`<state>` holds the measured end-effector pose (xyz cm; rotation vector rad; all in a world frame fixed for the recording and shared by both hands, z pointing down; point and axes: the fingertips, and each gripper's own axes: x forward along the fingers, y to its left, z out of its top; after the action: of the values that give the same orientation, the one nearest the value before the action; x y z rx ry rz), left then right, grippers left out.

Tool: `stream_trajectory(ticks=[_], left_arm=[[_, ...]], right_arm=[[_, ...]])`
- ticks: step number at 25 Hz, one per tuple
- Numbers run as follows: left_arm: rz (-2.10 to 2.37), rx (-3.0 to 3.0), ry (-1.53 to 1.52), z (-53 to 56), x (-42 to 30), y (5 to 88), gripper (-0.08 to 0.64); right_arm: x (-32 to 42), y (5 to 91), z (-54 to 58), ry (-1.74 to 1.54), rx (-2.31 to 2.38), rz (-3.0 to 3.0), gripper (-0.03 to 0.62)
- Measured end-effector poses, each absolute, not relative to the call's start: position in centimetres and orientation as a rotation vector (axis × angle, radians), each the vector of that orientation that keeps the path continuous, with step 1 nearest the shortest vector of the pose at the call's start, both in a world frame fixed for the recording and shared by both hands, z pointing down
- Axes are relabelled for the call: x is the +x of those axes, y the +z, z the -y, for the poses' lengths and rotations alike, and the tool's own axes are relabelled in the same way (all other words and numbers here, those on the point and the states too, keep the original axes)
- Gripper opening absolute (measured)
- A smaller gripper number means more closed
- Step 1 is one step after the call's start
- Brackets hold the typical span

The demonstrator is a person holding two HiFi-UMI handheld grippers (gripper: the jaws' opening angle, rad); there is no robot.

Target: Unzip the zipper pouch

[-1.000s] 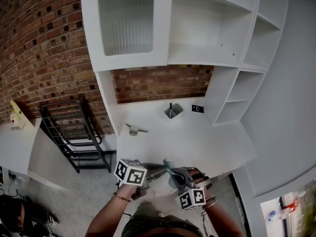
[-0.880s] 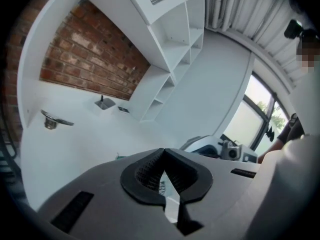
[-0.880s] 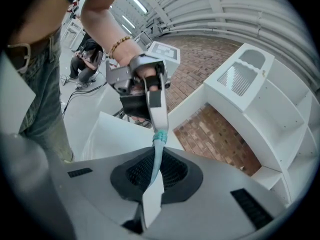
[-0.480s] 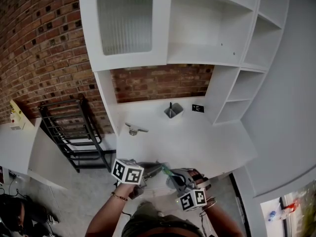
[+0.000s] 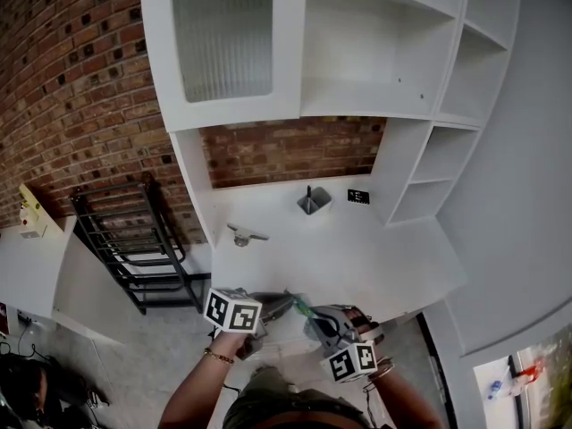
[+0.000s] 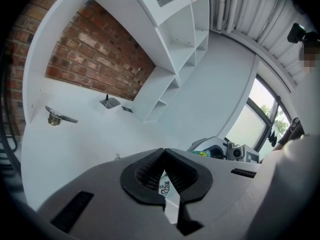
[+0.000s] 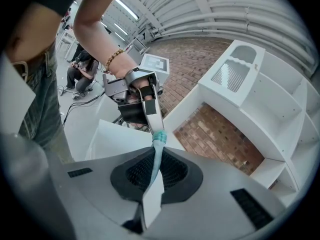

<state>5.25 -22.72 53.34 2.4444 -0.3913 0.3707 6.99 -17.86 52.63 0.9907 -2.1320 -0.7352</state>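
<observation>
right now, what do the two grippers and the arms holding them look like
Both the left gripper and the right gripper have smooth grey bodies with black ribbed pads that taper to a point. Each carries a white cube printed with black square markers. The forearms have no sleeves; a gold chain bracelet sits on the left wrist.

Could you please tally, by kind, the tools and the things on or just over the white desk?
tools: 2 (left tool, right tool)
pouch: 1, clamped by both
cup: 1
black card: 1
metal part: 1
total: 6
</observation>
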Motion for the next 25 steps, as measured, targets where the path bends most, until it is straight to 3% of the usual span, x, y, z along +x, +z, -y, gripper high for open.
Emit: stream_trajectory(ticks=[25], left_arm=[[0.450,2.422,0.369,23.0,3.4,54.1,0.003]], right_arm=[[7.3,52.1,16.8,-0.610,1.008,2.233,0.006]])
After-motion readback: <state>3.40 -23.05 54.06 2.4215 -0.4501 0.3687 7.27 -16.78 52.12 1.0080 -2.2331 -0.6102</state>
